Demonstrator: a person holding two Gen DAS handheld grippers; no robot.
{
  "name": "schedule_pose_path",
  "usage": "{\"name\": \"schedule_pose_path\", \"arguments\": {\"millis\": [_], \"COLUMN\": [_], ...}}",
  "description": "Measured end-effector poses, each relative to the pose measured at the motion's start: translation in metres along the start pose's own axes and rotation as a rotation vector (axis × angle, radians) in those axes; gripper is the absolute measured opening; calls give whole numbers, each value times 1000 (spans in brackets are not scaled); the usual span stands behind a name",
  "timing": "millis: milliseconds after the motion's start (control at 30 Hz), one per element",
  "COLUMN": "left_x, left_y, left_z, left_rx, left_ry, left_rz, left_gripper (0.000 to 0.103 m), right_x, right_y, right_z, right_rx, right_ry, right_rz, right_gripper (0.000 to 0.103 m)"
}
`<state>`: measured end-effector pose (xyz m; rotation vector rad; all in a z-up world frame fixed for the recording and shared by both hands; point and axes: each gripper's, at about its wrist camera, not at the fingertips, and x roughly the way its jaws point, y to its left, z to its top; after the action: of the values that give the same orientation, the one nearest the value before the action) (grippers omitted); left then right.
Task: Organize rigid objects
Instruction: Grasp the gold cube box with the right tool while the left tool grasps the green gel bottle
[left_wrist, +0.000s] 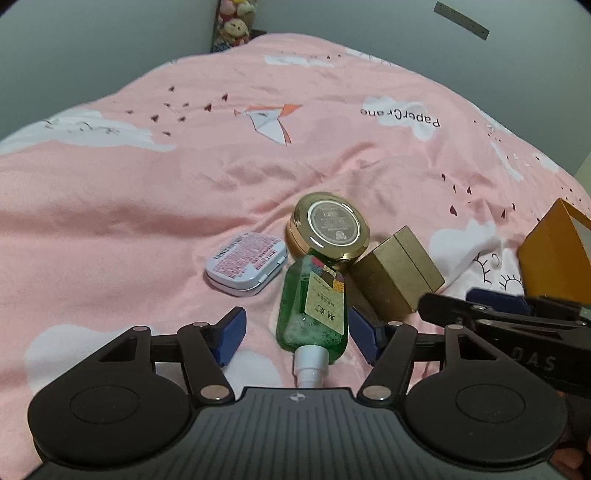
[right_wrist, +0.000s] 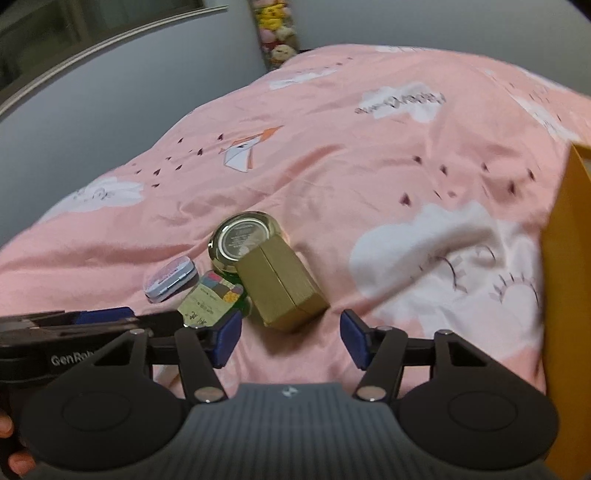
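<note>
A green bottle (left_wrist: 312, 314) with a white cap lies on the pink bedspread (left_wrist: 184, 184), between the open jaws of my left gripper (left_wrist: 295, 334), not gripped. Beyond it sit a round gold jar (left_wrist: 328, 227), a small white tin (left_wrist: 246, 263) and a gold box (left_wrist: 397, 273). In the right wrist view my right gripper (right_wrist: 290, 338) is open and empty, just short of the gold box (right_wrist: 282, 288). The jar (right_wrist: 243, 240), the tin (right_wrist: 170, 278) and the bottle's label (right_wrist: 210, 299) show there too.
A yellow-orange cardboard container (left_wrist: 554, 254) stands at the right, also at the right edge of the right wrist view (right_wrist: 569, 295). Stuffed toys (left_wrist: 234, 22) stand at the bed's far end against a grey wall. The right gripper's body (left_wrist: 517, 325) crosses the left view.
</note>
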<state>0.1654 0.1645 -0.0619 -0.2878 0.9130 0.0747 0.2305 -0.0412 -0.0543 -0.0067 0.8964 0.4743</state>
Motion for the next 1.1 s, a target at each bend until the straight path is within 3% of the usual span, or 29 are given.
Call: {"name": "schedule_pose_path", "arguments": {"millis": [367, 567, 800, 1100], "left_x": [38, 46, 51, 57], "left_y": [22, 34, 22, 13], "left_z": [7, 7, 6, 4], "left_rx": [-143, -233, -186, -178], "left_ry": [108, 132, 146, 121], "left_rz": [-68, -104, -110, -110], "left_gripper": [68, 68, 72, 60], "right_x": [35, 50, 39, 1], "right_y": [8, 4, 3, -10], "right_z": [13, 22, 19, 2], "right_rx": [-167, -140, -107, -57], "right_ry": [20, 38, 38, 43], "right_rz": [7, 51, 33, -40], "right_gripper": [56, 55, 50, 47]}}
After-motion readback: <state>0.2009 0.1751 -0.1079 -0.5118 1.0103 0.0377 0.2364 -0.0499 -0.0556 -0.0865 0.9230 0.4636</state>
